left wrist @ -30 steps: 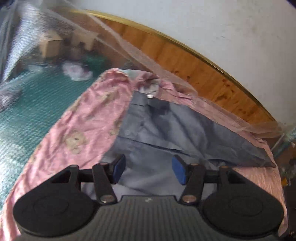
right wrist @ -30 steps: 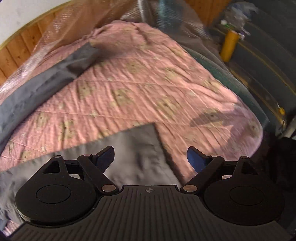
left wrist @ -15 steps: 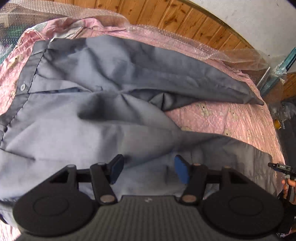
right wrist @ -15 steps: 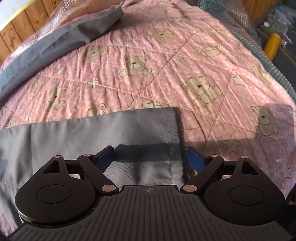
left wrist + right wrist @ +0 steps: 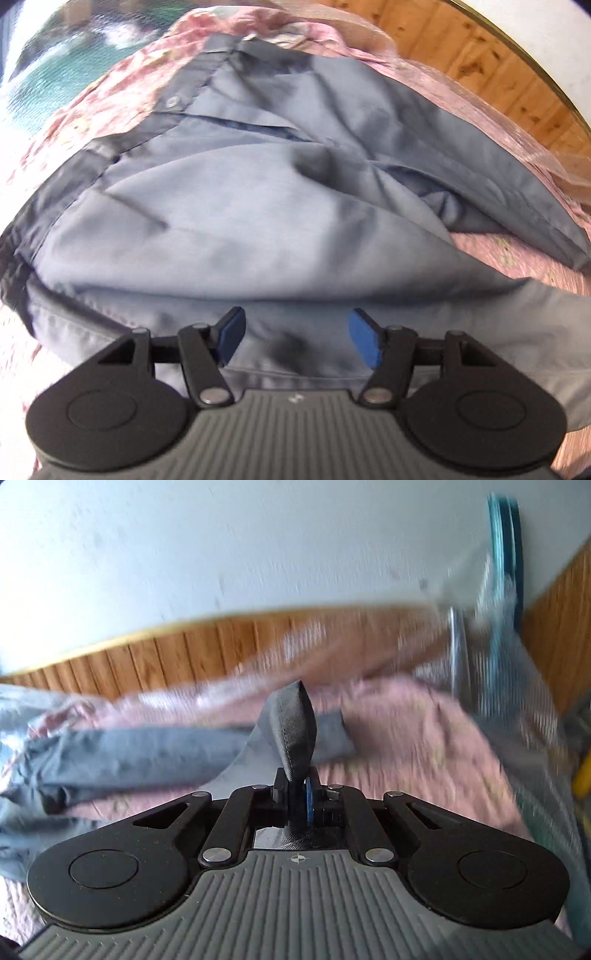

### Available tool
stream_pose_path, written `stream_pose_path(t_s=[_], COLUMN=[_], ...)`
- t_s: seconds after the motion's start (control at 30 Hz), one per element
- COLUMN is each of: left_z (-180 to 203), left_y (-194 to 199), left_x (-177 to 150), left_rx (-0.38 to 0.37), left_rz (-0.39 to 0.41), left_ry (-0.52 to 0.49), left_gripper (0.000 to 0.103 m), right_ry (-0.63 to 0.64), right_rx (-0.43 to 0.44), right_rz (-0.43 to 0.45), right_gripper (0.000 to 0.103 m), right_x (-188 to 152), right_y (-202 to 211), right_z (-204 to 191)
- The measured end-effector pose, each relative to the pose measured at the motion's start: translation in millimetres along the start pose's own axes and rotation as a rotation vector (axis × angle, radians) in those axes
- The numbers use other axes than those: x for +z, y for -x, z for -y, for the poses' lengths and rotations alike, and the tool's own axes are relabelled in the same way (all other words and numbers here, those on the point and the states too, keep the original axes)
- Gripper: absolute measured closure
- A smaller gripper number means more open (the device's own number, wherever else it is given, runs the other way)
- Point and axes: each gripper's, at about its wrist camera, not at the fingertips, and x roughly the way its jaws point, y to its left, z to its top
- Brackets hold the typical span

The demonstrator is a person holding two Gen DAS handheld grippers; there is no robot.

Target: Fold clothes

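The right gripper (image 5: 297,794) has just snapped closed and is clamped on the hem end of the grey cotton trousers (image 5: 258,206), lifting that edge off the pink teddy-print quilt (image 5: 399,738), with bare quilt to the right. The left gripper (image 5: 295,338), jaws apart and widening slightly, hovers over the trousers' near edge, waistband at far left.

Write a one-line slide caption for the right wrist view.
Right gripper pinches a grey trouser leg above the pink quilt.
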Motion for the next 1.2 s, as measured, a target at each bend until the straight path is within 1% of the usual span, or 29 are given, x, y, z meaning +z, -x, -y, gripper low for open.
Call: stream_pose_path(t_s=[0.03,0.1,0.13,0.2,0.23,0.27,0.3,0.33,0.4,0.43,0.47,0.5,0.53,0.57,0.6,0.63,0.73,0.77,0.83,0.87,0.9,0.97,1.0,1.03,1.07,1.1,1.13,1.17,1.2], left_z=[-7.8,-22.7,-30.1,-35.7,-36.5,-36.7,-36.5,-35.5,-31.8,-27.7,-23.5,-18.4,-10.5,-2.1,6.2,14.5,29.2,33.9,39.3,42.0,45.2,49.7,51.6,52.9,52.2,50.7,49.1,47.8,48.2], left_y=[-2.1,-6.3,-8.4,-9.2,-8.3,-6.2,-2.2,3.7,15.0,20.1,25.3,28.5,28.2,27.4,26.7,26.0,16.8,13.7,1.8,-3.0,-7.6,-22.6,-31.0,-40.6,-51.3,-57.5,-63.1,-59.7,-49.9], left_x=[-2.6,-7.8,-10.4,-15.6,-17.4,-18.2,-18.3,-17.4,-13.1,-9.4,-5.6,-1.0,5.4,12.0,18.7,25.3,46.7,53.8,67.1,71.7,75.4,82.3,84.4,86.0,86.7,85.5,84.0,81.5,78.2], left_rx=[0.019,0.055,0.073,0.075,0.079,0.073,0.063,0.053,0.029,0.016,0.003,-0.012,-0.025,-0.037,-0.05,-0.062,-0.097,-0.109,-0.12,-0.124,-0.122,-0.102,-0.08,-0.068,-0.07,-0.087,-0.106,-0.114,-0.125], left_rz=[-0.001,-0.006,-0.008,-0.014,-0.017,-0.015,-0.007,0.005,0.031,0.045,0.059,0.068,0.068,0.066,0.064,0.062,0.05,0.046,0.002,-0.018,-0.04,-0.094,-0.122,-0.151,-0.178,-0.205,-0.232,-0.222,-0.2], left_ry=[0.025,0.071,0.094,0.088,0.085,0.086,0.089,0.093,0.099,0.099,0.099,0.096,0.098,0.1,0.102,0.104,0.181,0.208,0.265,0.285,0.298,0.324,0.339,0.356,0.368,0.375,0.382,0.38,0.344], left_gripper=[0.04,0.041,0.041,0.041,0.041,0.041,0.041,0.041,0.041,0.041,0.04,0.036,0.034,0.027,0.021,0.02,0.018,0.016,0.015,0.015,0.012,0.01,0.012,0.016,0.052,0.102,0.102,0.102,0.102], right_ry=[0.021,0.027,-0.005,-0.071,-0.103,-0.15,-0.197,-0.24,-0.345,-0.397,-0.45,-0.445,-0.423,-0.393,-0.352,-0.312,-0.163,-0.106,0.05,0.128,0.182,0.273,0.312,0.35,0.375,0.387,0.398,0.406,0.41], right_rx=[0.017,0.023,-0.007,-0.067,-0.097,-0.149,-0.201,-0.24,-0.229,-0.224,-0.218,-0.2,-0.173,-0.148,-0.145,-0.141,-0.119,-0.096,-0.025,0.011,0.042,0.096,0.119,0.141,0.154,0.169,0.184,0.203,0.222], right_rz=[0.068,0.105,0.047,-0.072,-0.131,-0.255,-0.379,-0.463,-0.425,-0.405,-0.386,-0.376,-0.372,-0.378,-0.388,-0.398,-0.422,-0.433,-0.46,-0.473,-0.49,-0.516,-0.525,-0.535,-0.538,-0.541,-0.543,-0.541,-0.544], right_gripper=[0.097,0.097,0.097,0.096,0.089,0.081,0.081,0.082,0.081,0.071,0.051,0.045,0.042,0.04,0.038,0.034,0.03,0.027,0.021,0.02,0.02,0.02,0.02,0.02,0.02,0.02,0.02,0.02,0.02], right_x=[19.2,17.8,-2.8,-44.3,-65.1,-91.6,-118.3,-135.5,-140.5,-142.9,-145.4,-140.9,-133.7,-127.3,-121.1,-114.9,-101.0,-98.6,-94.7,-92.8,-92.4,-91.3,-90.5,-89.7,-89.3,-87.5,-85.6,-82.5,-79.6], right_y=[14.8,21.5,6.0,-25.0,-40.6,-60.8,-81.0,-88.3,-73.8,-66.5,-59.2,-57.5,-60.2,-65.2,-72.6,-80.0,-104.1,-110.4,-123.3,-129.8,-135.4,-146.1,-151.1,-156.1,-160.1,-162.4,-164.8,-167.7,-168.5], right_z=[-0.9,10.6,23.6,49.6,62.6,75.2,87.7,94.2,99.7,102.4,105.2,103.9,102.7,101.2,98.3,95.3,85.2,79.5,61.1,51.9,44.7,31.8,25.9,20.0,14.7,12.5,10.3,9.3,8.7])
